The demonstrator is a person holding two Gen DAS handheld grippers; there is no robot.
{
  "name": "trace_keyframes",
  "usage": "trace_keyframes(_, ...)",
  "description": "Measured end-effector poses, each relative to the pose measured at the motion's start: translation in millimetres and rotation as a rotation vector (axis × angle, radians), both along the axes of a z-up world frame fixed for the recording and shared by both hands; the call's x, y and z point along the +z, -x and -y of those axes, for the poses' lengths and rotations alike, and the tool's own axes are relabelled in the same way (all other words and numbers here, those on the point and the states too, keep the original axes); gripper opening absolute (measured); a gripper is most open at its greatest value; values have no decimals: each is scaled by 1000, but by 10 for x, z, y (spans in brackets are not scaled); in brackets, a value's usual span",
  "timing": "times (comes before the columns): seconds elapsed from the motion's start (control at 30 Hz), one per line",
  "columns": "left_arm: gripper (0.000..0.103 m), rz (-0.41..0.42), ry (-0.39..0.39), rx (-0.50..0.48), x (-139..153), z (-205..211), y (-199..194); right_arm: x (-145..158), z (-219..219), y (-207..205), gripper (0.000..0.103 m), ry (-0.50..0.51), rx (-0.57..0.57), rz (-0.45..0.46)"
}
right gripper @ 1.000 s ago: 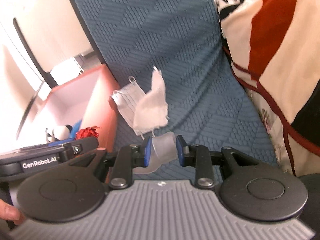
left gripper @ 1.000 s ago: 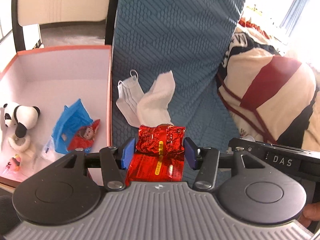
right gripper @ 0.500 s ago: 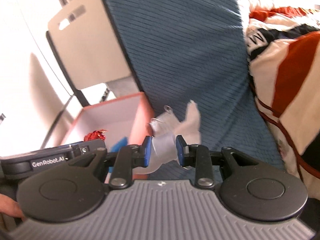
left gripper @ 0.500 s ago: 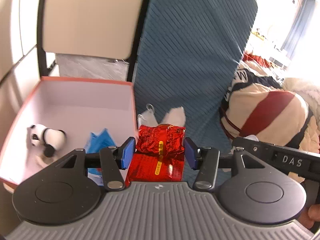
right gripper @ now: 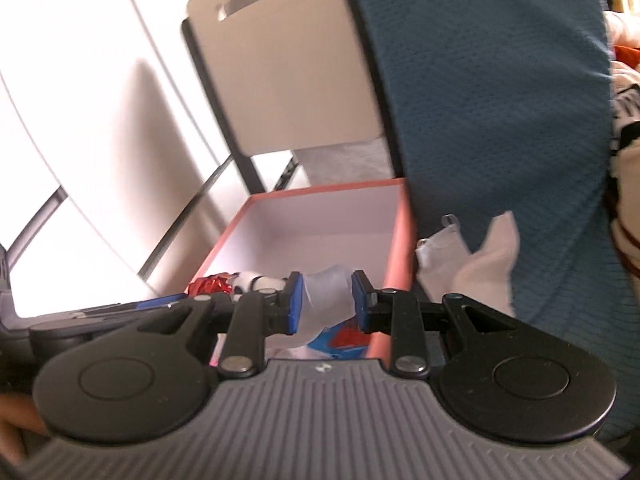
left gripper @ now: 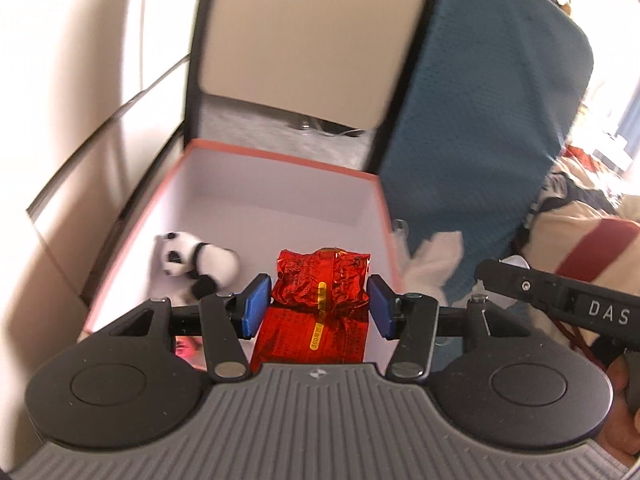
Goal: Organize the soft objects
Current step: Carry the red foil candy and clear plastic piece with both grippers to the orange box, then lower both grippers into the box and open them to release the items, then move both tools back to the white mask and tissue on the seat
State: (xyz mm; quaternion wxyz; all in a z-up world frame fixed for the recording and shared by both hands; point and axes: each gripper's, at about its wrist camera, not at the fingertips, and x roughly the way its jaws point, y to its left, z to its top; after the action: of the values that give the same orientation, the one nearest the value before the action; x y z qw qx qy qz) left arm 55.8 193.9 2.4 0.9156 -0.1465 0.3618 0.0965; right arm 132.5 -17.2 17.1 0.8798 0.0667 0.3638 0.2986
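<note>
A red foil packet [left gripper: 320, 300] is clamped in the left gripper [left gripper: 320, 306] above the orange-rimmed box [left gripper: 280, 156], and a pale, translucent soft item [right gripper: 326, 298] is pinched in the right gripper [right gripper: 325, 306]. Both are best released low inside the box, clear of the toy panda [left gripper: 200, 264]. The pale item's identity is blurred, and the box floor is largely hidden.

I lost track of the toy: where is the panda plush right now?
In the left wrist view the panda plush lies inside the orange-rimmed box, against its left wall, just left of the red foil packet held in the left tongs.
</note>
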Motion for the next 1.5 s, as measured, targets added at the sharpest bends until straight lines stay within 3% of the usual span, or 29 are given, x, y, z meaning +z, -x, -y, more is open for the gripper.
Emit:
trace_keyframes(0.23,59,-37,20,37,-177,-417,-66,-174,-426,-153,30,31,51,-49)
trace_keyframes(0.57,59,-131,64,78,-705,-980,-354,-652,-992,-447,30,133,68,-101)
trace_keyframes(0.83,59,-173,108,100,-979,-1201,-447,-973,-1275,-617,34,186,63,-149)
trace_keyframes(0.97,59,-169,105,111,-949,-1212,-442,-1022,-1325,-647,37,193,55,-152)
trace_keyframes(1.03,60,-163,97,113,-923,-1209,-424,-1011,-1330,-649,45,194,53,-152)
trace_keyframes(1.13,66,-167,102,125,-879,-1216,-399,-966,-1328,-643,46,197,53,-145)
trace_keyframes(1.2,66,-152,86,133,-815,-1191,-361,-913,-1288,-617,55,187,49,-135)
trace_keyframes(1.5,66,-65,10,118,-432,-836,-142,-548,-950,-380,55,106,51,-66)
